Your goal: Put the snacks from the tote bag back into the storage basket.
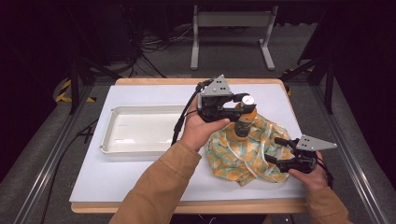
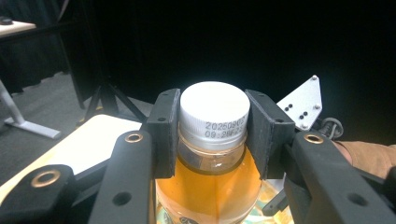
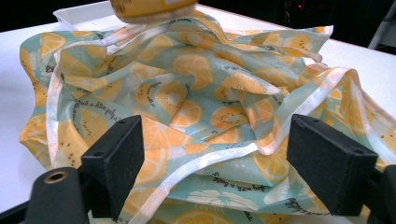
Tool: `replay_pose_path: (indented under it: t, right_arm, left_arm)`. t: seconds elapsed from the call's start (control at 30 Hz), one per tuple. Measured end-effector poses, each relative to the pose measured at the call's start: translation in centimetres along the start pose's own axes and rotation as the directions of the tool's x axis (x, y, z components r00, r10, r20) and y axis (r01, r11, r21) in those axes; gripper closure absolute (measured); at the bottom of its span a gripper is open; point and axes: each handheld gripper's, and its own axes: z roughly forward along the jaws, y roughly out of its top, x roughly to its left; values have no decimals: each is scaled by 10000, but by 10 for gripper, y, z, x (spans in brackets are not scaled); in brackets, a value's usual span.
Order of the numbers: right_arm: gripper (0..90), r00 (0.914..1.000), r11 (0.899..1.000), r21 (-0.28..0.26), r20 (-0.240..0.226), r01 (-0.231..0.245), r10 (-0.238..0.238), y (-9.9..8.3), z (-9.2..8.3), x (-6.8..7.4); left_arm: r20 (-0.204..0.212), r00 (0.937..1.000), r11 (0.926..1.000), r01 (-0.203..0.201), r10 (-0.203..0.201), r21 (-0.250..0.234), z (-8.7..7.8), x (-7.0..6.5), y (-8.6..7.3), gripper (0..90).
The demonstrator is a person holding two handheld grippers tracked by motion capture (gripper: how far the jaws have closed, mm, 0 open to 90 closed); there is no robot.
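High view, left to right: white tray point(image 1: 140, 130) sits on the white table mat point(image 1: 93, 182), left of centre, nothing in it. Just right of the tray the left gripper point(image 1: 243, 109) pinches a bottle point(image 1: 243, 122) by the neck, right under its white cap point(image 1: 248, 99). Bottle holds orange liquid, stands upright, its lower part down among the folds of a cloth bag point(image 1: 247, 151) with an orange-slice print on pale green. Bag lies crumpled on the mat, right of centre. Right gripper point(image 1: 275, 149) is at the bag's right edge, jaws spread, pointing into the cloth.

Left gripper view: both pads press on the cap point(image 2: 215, 109) and neck of the bottle point(image 2: 210, 186); printed date code on the cap rim.

Right gripper view: jaws wide apart on either side of a fold of the bag point(image 3: 196, 107), pads not pressing on the cloth. Bottle bottom point(image 3: 152, 9) shows at top, just above the bag's cloth; cannot tell if it touches. Tray corner point(image 3: 79, 14) sits behind it.
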Motion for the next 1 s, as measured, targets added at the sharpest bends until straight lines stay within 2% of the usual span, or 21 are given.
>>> replay_pose_path:
  t: [0.23,0.67,1.0]
  right_arm:
    - [197,10000,10000,47,-21,30,-30,0,1,1]
    - [197,10000,10000,68,-47,27,-27,0,2,2]
    - [197,10000,10000,59,-19,13,-13,0,3,2]
  left_arm:
    - [-346,9994,10000,-65,67,70,-27,6,-1,583]
    - [-687,9976,9999,28,-19,131,-60,18,-8,582]
    - [-1141,9934,9997,114,-91,195,-89,28,-13,582]
